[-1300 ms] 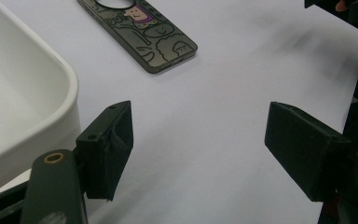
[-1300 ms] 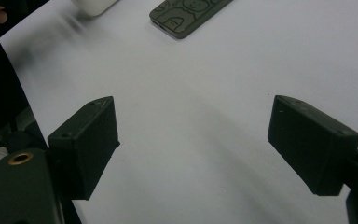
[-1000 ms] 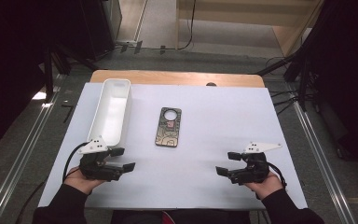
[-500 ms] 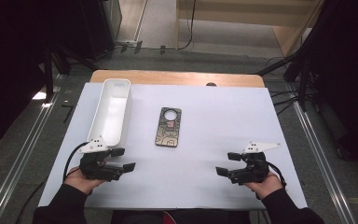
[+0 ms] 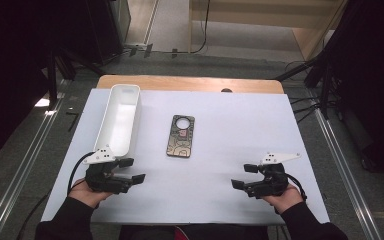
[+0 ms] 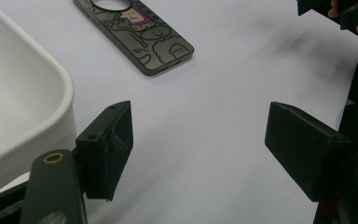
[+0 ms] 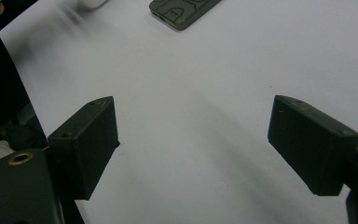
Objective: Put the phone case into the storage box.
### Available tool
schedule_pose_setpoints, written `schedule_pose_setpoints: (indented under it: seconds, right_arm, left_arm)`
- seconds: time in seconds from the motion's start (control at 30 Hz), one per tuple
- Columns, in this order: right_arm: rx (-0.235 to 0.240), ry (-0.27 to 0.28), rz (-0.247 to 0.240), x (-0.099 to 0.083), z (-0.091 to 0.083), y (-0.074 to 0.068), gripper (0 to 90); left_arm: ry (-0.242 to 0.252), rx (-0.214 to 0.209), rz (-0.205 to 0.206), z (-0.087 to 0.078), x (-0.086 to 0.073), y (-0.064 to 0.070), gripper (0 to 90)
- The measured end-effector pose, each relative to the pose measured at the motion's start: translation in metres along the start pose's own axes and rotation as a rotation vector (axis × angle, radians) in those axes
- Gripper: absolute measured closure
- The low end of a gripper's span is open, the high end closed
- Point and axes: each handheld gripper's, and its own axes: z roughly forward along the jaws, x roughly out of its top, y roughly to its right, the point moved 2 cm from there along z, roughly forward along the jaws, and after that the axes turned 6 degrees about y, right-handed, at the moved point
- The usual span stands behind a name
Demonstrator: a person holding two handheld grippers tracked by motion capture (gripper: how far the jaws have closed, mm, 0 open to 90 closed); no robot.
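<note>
Nothing moved, phone case [image 5: 181, 135] (cartoon doodles, no readable writing), both grippers gaping.

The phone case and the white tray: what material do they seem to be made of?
The phone case looks like soft matte plastic or rubber: dull olive surface with printed cartoon drawings and a round camera cut-out. The white tray looks like smooth moulded plastic, perhaps melamine: rounded rim with a faint sheen.

Both grippers are black, blocky-jawed; the left gripper [image 5: 132, 170] and right gripper [image 5: 244, 176] each carry a grey three-cornered plate and a trailing black cable. Brass-ringed screw holes show; dark sleeves.
</note>
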Motion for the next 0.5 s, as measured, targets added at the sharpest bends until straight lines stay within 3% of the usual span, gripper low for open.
schedule_pose_setpoints:
  seconds: [0.5]
  right_arm:
    - [0.001, 0.000, -0.007, -0.0004, 0.0006, 0.0007, 15.1]
  left_arm:
    - [-0.008, -0.026, 0.019, 0.0051, 0.0070, 0.0063, 17.9]
